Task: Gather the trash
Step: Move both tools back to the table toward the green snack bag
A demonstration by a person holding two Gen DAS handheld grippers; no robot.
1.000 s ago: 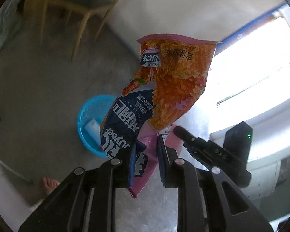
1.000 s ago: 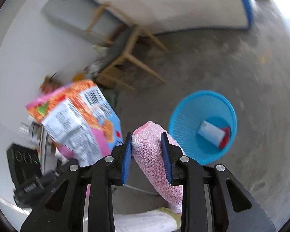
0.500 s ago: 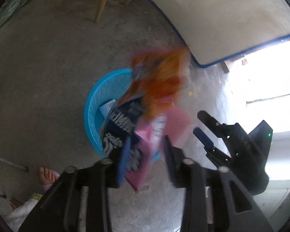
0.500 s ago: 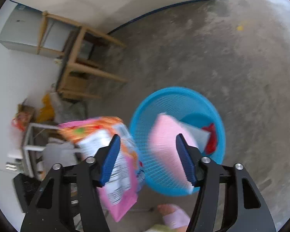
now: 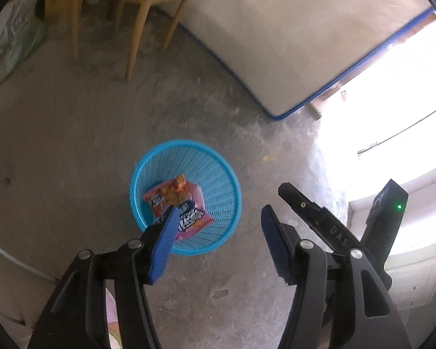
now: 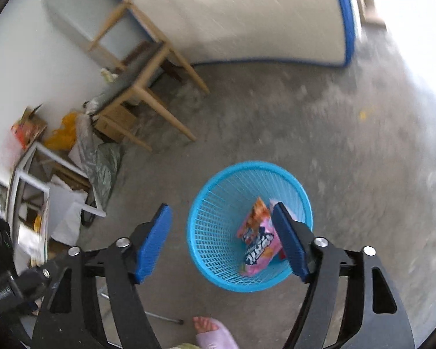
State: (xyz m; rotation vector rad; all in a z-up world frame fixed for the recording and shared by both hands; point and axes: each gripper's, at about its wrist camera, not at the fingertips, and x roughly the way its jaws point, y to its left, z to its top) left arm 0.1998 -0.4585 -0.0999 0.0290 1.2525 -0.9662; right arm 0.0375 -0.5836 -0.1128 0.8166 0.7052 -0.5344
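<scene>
"DAS" lettering on right claw [image 5: 279,200]

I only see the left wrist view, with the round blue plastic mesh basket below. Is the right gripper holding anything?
Observer: No. The right gripper is open, with nothing between its blue pads.
Operator: Is there anything loose off to the side that I cannot see?
Observer: Yes. A crumpled yellow plastic bag lies among clutter by the white wall, beside the wooden chair, well apart from the basket.
</scene>
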